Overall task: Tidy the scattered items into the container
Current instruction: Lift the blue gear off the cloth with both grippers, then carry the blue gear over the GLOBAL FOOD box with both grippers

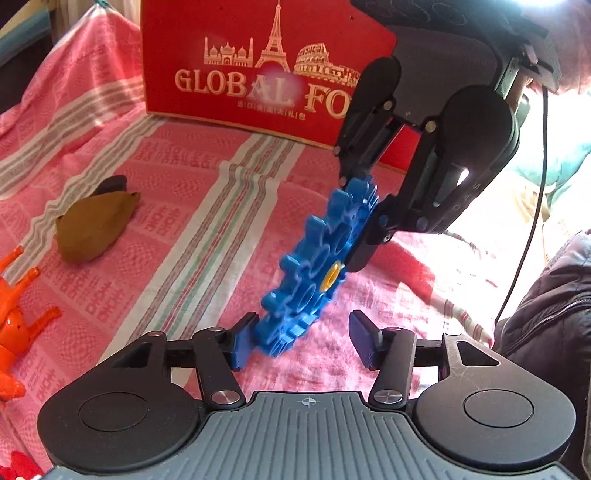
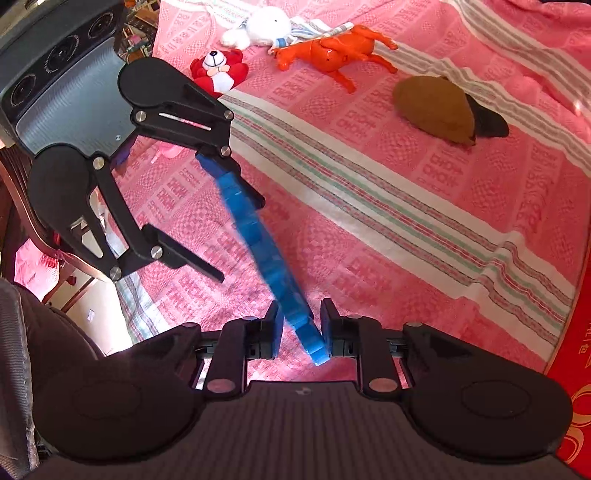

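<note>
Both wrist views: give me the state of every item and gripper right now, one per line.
blue gear: on edge, off the bedspread, between both grippers.
right gripper: closed on the gear's upper rim.
left gripper: open, one pad against the gear's lower rim.
red box: upright on the bed.
brown pouch: lying flat.
orange horse: on its side.
red bear: lying down.
white plush: lying down.

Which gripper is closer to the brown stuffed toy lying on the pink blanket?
Left. The left gripper sits a short way across the blanket from the brown stuffed toy; the right gripper, nearer the red box, is farther.
</note>
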